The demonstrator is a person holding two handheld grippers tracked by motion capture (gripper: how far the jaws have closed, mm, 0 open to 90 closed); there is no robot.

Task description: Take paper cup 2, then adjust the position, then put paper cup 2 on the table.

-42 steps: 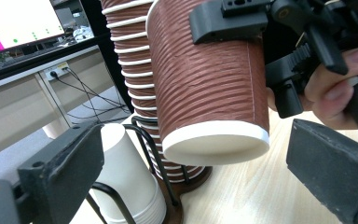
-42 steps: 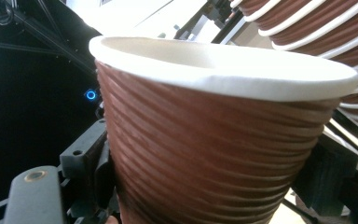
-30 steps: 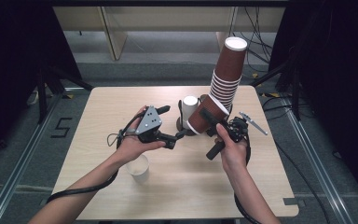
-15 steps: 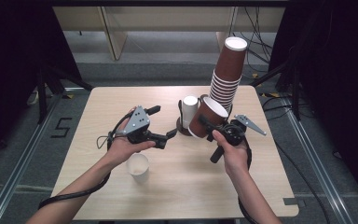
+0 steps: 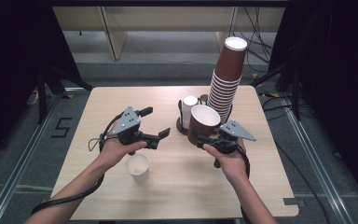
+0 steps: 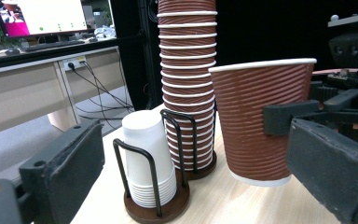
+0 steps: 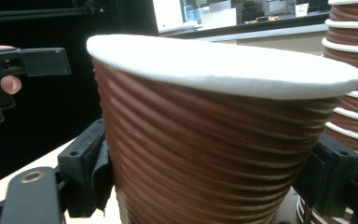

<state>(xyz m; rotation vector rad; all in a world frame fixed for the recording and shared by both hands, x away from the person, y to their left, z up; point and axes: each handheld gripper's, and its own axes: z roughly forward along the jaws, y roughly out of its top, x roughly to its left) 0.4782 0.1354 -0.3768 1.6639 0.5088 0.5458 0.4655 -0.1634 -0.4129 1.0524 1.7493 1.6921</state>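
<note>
Two grippers up: my right gripper (image 5: 201,136) clamps the brown cup (image 5: 202,122) mid-wall, lifted just before the cup racks (image 5: 182,128). My left gripper (image 5: 157,125) gapes with nothing in it, bare table (image 5: 98,107) all round. High view shows a white cup (image 5: 138,167) near my left hand (image 5: 116,150); left gripper view shows stacked white cups (image 6: 145,154).

Top of the brown cup stack (image 6: 187,84) cut off by the upper edge in the left gripper view. Lower wall of the held brown cup (image 7: 205,154) lost past the bottom edge in the right gripper view, sides hidden behind the jaws. White cup stack (image 5: 189,108) half hidden behind that cup from above. Holder (image 6: 157,205) base clipped, perhaps wooden.
</note>
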